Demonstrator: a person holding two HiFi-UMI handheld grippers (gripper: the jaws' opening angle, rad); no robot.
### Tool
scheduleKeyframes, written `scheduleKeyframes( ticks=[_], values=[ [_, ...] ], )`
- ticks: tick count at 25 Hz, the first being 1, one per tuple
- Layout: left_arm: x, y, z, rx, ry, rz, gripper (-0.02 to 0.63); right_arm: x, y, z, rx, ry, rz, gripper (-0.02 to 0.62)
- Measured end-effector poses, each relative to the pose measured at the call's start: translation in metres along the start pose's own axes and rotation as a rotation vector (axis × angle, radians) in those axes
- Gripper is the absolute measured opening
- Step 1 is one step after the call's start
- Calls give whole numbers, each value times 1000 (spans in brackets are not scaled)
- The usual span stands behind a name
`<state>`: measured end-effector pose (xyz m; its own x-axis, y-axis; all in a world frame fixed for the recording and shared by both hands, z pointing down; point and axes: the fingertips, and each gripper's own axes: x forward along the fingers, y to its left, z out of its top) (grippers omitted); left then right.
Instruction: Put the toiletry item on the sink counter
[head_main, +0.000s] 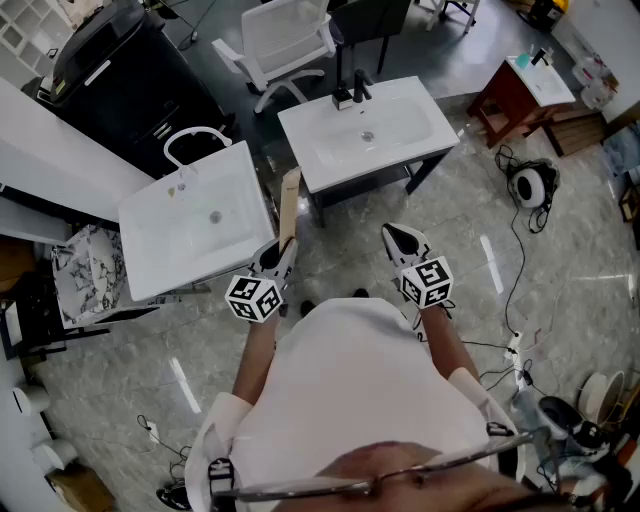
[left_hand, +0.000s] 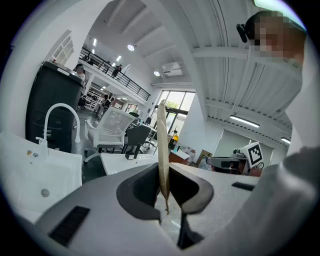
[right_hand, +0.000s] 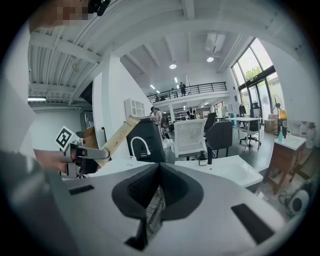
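A long, flat tan box (head_main: 289, 205) stands upright in my left gripper (head_main: 279, 252), which is shut on its lower end. In the left gripper view the box (left_hand: 162, 145) rises edge-on from between the dark pads. It is held over the floor, between a white sink counter with a white tap (head_main: 196, 222) on the left and a second white sink counter with a black tap (head_main: 368, 130) ahead. My right gripper (head_main: 401, 241) is level with the left one, its jaws shut with nothing held. The right gripper view shows the box (right_hand: 117, 136) slanting up from the left gripper (right_hand: 80, 155).
A black cabinet (head_main: 108, 68) stands behind the left sink. A white chair (head_main: 285, 40) and a dark chair (head_main: 372, 22) are behind the far sink. A small wooden table (head_main: 525, 92), a cable reel (head_main: 530, 184) and loose cables (head_main: 515, 290) lie to the right.
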<state>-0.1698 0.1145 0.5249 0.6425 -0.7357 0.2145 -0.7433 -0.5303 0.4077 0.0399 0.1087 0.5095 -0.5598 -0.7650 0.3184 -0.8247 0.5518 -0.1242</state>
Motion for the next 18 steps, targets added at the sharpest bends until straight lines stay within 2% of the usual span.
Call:
scheduleKeyframes(
  ticks=[18],
  values=[
    [8,-8,-4,2,2,41,43,0,-15,-5,-18,22,6,6]
  ],
)
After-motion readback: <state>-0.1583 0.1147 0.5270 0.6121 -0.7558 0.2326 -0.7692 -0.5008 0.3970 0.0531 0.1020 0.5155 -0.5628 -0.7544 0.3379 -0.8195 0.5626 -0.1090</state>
